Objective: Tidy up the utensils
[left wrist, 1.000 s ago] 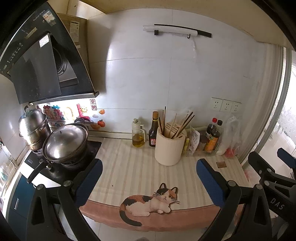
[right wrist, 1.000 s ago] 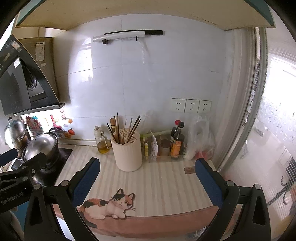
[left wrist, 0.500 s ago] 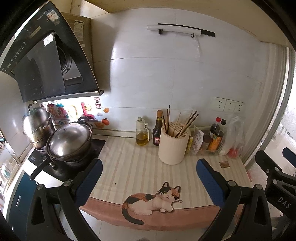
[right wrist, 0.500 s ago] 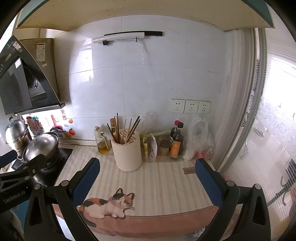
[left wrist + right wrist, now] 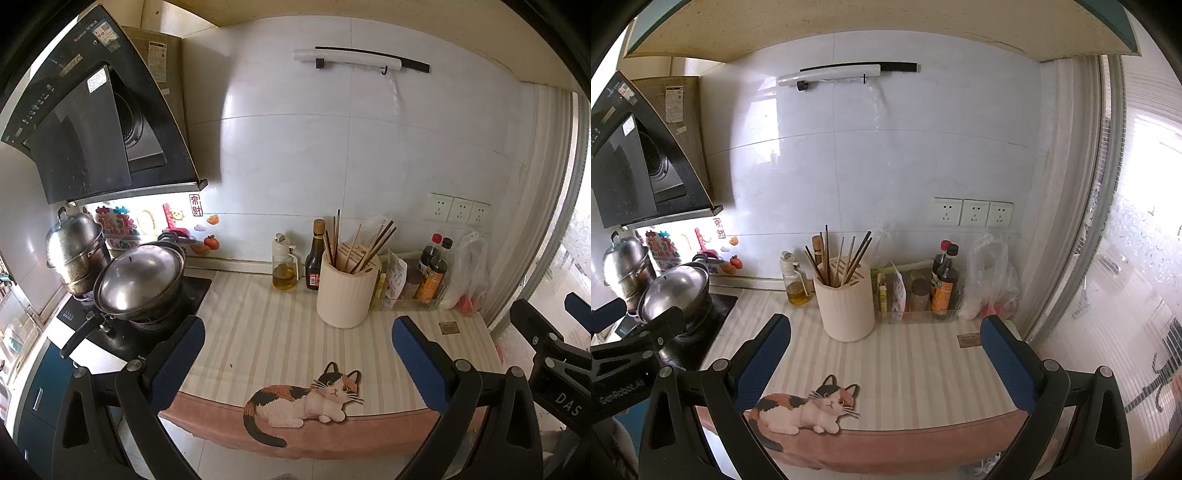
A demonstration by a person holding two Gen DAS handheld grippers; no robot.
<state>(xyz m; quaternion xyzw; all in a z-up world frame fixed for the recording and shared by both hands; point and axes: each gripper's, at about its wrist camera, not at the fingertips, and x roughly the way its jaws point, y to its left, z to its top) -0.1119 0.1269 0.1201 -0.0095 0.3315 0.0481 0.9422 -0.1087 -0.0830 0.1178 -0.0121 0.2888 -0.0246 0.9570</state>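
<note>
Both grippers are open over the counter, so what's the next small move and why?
Probably ease the right gripper forward toward the chopsticks in the holder. Both grippers are open and empty, well short of it, and the chopsticks lean unevenly.

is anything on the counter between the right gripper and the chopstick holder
Nothing visible. Between the open right gripper and the chopstick holder lies only bare striped counter mat. The oil bottle stands left of the holder, the condiment tray right.

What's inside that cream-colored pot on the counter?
Chopsticks stand upright in the slotted top of the cream holder, leaning various ways. Their lower ends are hidden by its wall.
</note>
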